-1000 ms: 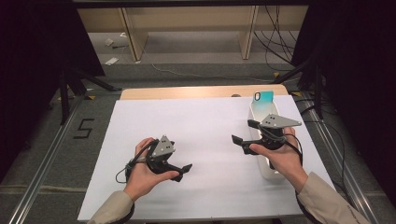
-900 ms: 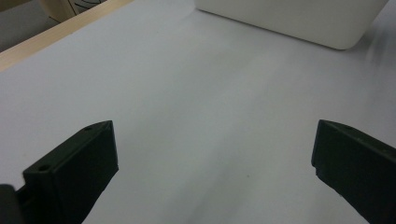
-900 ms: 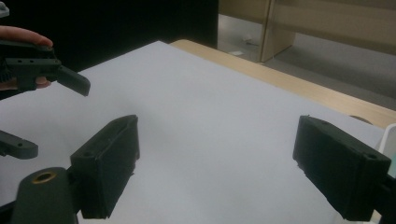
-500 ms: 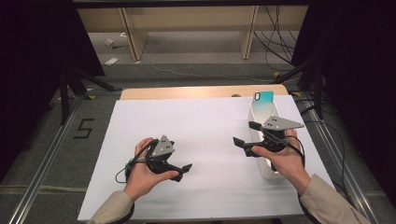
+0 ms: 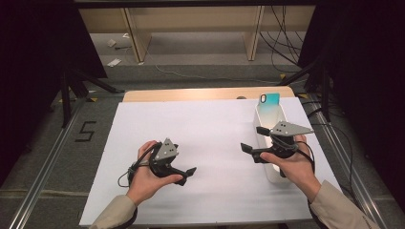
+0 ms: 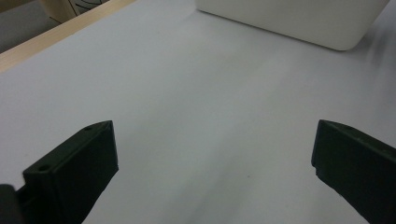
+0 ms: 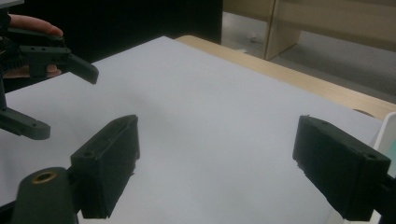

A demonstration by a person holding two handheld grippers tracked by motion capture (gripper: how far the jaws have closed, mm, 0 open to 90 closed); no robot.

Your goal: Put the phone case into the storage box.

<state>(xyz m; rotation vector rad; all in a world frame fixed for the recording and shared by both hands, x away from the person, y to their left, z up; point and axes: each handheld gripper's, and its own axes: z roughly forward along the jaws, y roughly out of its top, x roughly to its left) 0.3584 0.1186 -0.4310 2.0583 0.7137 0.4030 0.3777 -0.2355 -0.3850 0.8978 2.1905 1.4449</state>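
Both tools sit low over the white worktop (image 5: 210,129) — left tool (image 5: 187,172) and right tool (image 5: 253,139) each gaping, holding nothing.

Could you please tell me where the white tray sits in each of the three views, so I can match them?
High view: the white tray lies at the table's right, partly under the right gripper.
Left gripper view: top right.
Right gripper view: far right edge.
Shared landmark: the white sheet.

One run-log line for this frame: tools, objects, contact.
left tool: open, empty, over white sheet | right tool: open, empty, beside white tray | phone: in tray's far end | contact: none
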